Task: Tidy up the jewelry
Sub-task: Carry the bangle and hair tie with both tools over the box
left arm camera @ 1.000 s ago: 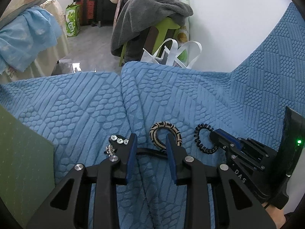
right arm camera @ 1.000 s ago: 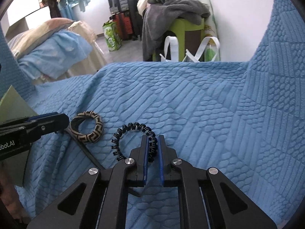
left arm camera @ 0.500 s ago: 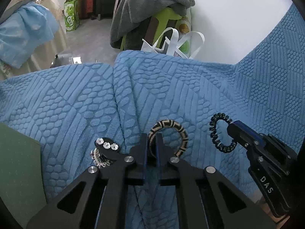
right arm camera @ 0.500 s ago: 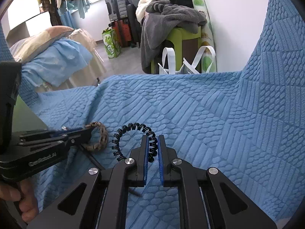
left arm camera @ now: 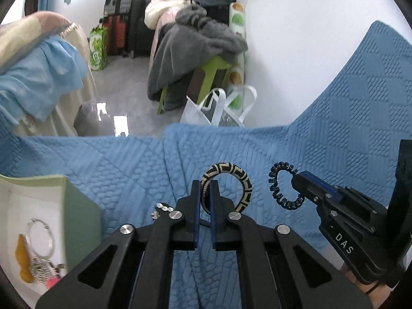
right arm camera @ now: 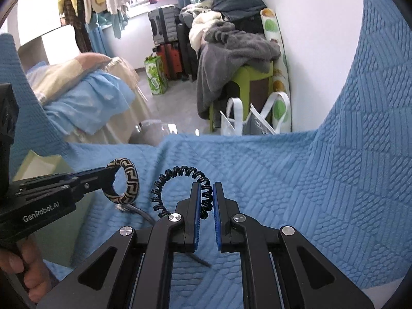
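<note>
The left gripper point(left arm camera: 204, 193) is closed on the patterned bangle point(left arm camera: 231, 180), pinching its near side so the ring stands up and its hole faces the camera. From the right wrist view the bangle point(right arm camera: 127, 184) hangs a little above the blue blanket point(right arm camera: 309, 193), so I judge it is lifted, not resting. The right gripper point(right arm camera: 206, 198) is almost closed too, and between its blue pads point(right arm camera: 197, 206) sits the right side of the black coil hair tie point(right arm camera: 180, 185); the loop stands out to the left of the fingers. It seems gripped, but the coil is soft and a small gap shows beside it, so the grip may be light.

Each tool takes one piece, probably so that both can be carried together. At the near left is an open box point(left arm camera: 38, 206), pale inside with green walls, and in it lie already a thin ring with an orange charm point(left arm camera: 23, 257) and some silver pieces. This looks like the place where the things go. The bangle is the nearer one to the box, so I expect the left hand to go first.

On the blanket, just left of the left gripper, a small clip with clear stones point(left arm camera: 162, 209) is not yet collected. A thin dark cord point(right arm camera: 144, 215) lies on the blanket under the bangle.
</note>
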Tool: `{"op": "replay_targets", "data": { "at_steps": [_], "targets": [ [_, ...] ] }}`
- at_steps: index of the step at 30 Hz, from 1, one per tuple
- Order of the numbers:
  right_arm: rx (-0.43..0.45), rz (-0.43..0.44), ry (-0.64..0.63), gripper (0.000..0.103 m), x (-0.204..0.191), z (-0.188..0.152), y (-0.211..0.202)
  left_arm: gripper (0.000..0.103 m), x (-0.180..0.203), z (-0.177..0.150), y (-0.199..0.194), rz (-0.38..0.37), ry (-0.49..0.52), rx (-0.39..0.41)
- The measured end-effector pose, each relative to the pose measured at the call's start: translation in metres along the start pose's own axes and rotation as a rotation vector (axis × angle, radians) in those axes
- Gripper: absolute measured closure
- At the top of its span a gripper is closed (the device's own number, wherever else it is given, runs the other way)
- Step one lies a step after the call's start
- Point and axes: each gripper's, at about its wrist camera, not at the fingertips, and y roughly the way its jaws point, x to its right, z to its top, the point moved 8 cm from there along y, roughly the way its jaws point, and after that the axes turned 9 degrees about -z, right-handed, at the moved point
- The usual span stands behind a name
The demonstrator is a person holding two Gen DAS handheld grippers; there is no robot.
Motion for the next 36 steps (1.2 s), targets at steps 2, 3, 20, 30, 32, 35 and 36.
{"op": "replay_targets", "data": {
  "at_steps": [2,3,20,30,32,35,36],
  "targets": [
    [0.023,-0.003,-0.011,0.096,-0.007,0.009,-0.011,0.097,0.0,0.007,-0.019,0.011,0.013,0.026],
    [0.034,0.0,-0.012,0.096,-0.012,0.015,-0.018,0.097,0.0,0.01,-0.029,0.023,0.023,0.04],
    [0.155,0.112,-0.017,0.096,-0.098,0.058,-0.111,0.097,-0.029,0.03,-0.174,0.086,0.071,0.174],
    [0.102,0.179,-0.077,0.095,-0.173,0.037,-0.119,0.097,-0.093,0.0,-0.206,0.118,0.016,0.145],
    [0.083,0.185,-0.086,0.095,-0.184,0.029,-0.116,0.097,-0.106,-0.005,-0.206,0.123,0.0,0.134],
    [0.036,0.195,-0.096,0.095,-0.201,0.015,-0.105,0.097,-0.127,-0.015,-0.202,0.126,-0.028,0.104],
    [0.012,0.196,-0.1,0.095,-0.208,0.009,-0.099,0.097,-0.131,-0.019,-0.202,0.132,-0.03,0.096]
  ]
}}
